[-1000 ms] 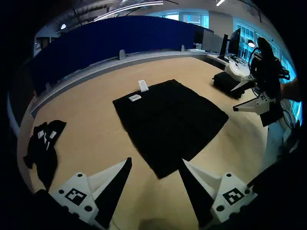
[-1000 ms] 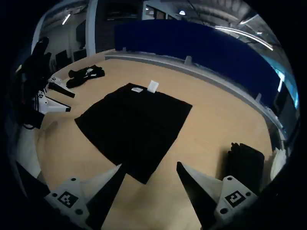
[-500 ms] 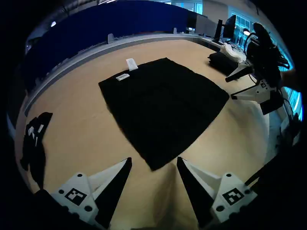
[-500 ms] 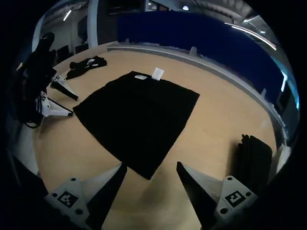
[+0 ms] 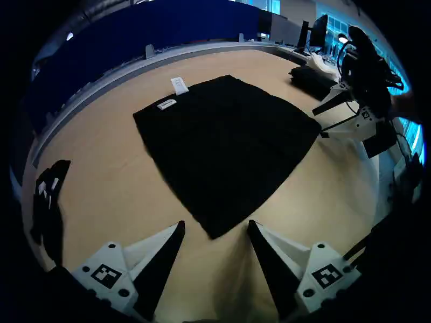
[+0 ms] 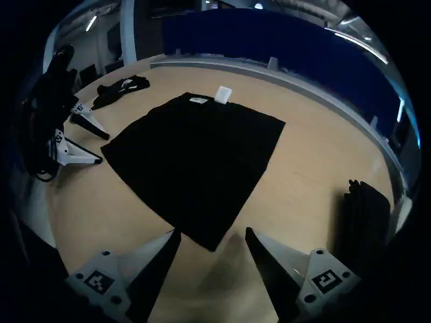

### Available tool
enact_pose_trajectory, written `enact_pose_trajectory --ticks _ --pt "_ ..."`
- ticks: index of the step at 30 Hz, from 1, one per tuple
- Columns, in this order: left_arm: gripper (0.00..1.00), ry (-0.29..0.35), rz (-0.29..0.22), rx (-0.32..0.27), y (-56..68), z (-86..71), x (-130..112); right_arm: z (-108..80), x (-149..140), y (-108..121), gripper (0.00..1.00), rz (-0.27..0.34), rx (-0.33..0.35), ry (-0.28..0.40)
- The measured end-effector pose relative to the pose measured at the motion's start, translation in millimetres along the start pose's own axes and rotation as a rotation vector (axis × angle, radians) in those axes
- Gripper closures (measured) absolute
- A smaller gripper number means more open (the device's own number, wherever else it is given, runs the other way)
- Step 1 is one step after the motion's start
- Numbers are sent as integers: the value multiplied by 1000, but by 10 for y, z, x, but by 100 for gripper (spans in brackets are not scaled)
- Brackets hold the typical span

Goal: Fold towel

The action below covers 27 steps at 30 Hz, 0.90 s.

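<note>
While its 2 white, black-faced fingers stand spread with nothing between them, the left tool (image 5: 215, 223) points forward and down over the light wooden tabletop (image 5: 108, 161). The near corner of the flat black towel (image 5: 226, 145) shows in the gap between its fingertips. Whether the tips touch the cloth cannot be told.

The right tool (image 6: 212, 231) is posed the same way in the right gripper view, fingers apart and empty, with another corner of the towel (image 6: 194, 156) showing between them.

Each tool also appears in the other's view. The right tool (image 5: 334, 116) is at the towel's right corner with part of a hand (image 5: 405, 102) behind it, and the left tool (image 6: 81, 137) is at the towel's left corner. Both have their fingers apart.

The 1 towel lies spread in the middle of the tabletop (image 6: 312, 161), and 2 small white tags (image 5: 179, 85) (image 5: 166, 104) sit at its far edge. Well apart from it are 1 crumpled heap of black cloth (image 5: 48, 210) and 1 stack of folded black cloths (image 6: 366, 220). A dark blue partition wall (image 5: 134, 37) runs along the tabletop's far side.
</note>
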State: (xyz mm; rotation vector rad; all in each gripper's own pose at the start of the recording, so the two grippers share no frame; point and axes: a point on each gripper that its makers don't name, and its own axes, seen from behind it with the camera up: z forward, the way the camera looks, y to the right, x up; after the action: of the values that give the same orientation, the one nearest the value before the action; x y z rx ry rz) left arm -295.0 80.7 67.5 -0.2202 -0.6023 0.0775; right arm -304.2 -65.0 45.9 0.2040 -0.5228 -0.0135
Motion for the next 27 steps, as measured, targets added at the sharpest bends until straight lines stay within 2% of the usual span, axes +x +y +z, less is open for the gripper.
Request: enact_pose_trajectory --ticks 7,13,17,21,23,27 --pt "14 5 -13 10 7 16 -1 2 -55 6 10 0 -6 -7" --pt "26 0 -7 8 39 18 2 11 -95 -2 23 -1 -1 -19" --pt "43 -6 0 2 86 20 3 22 -89 -21 29 4 4 -19" --pt "47 -10 -2 3 102 28 4 27 -84 -32 36 5 5 -15" --pt "48 -11 -5 3 100 32 2 24 -85 -45 43 3 9 -14" --pt "60 -16 -16 13 68 32 3 20 -90 -66 64 -4 15 -13"
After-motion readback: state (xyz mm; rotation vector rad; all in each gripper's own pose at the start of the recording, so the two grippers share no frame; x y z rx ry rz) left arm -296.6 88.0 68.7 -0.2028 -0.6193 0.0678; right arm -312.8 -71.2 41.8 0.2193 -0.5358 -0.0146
